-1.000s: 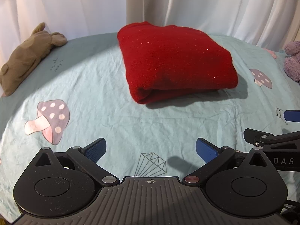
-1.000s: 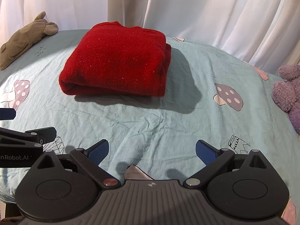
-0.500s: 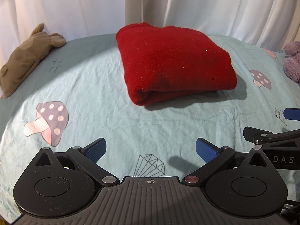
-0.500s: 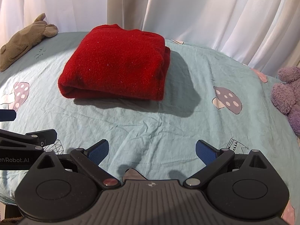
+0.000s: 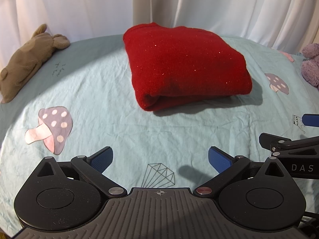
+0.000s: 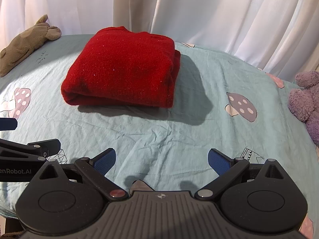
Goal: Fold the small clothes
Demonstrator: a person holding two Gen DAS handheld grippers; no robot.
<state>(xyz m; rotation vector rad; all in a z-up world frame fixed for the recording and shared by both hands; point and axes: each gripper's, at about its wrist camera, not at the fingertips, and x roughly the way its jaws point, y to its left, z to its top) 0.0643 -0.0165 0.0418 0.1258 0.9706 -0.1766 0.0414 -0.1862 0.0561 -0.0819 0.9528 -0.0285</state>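
Observation:
A red knitted garment (image 5: 185,65) lies folded into a thick rectangle on the light blue sheet (image 5: 111,91); it also shows in the right wrist view (image 6: 123,69). My left gripper (image 5: 160,160) is open and empty, above the sheet well short of the garment's near edge. My right gripper (image 6: 161,160) is open and empty, likewise back from the garment. Each gripper's side shows at the edge of the other's view.
A brown plush toy (image 5: 28,59) lies at the far left of the table. A purple plush toy (image 6: 307,99) sits at the right edge. White curtains (image 5: 219,4) hang behind. The sheet is printed with mushrooms (image 5: 51,129).
Both grippers have drawn back slightly from the folded garment, which sits a little farther away in both views. The garment itself has not moved.

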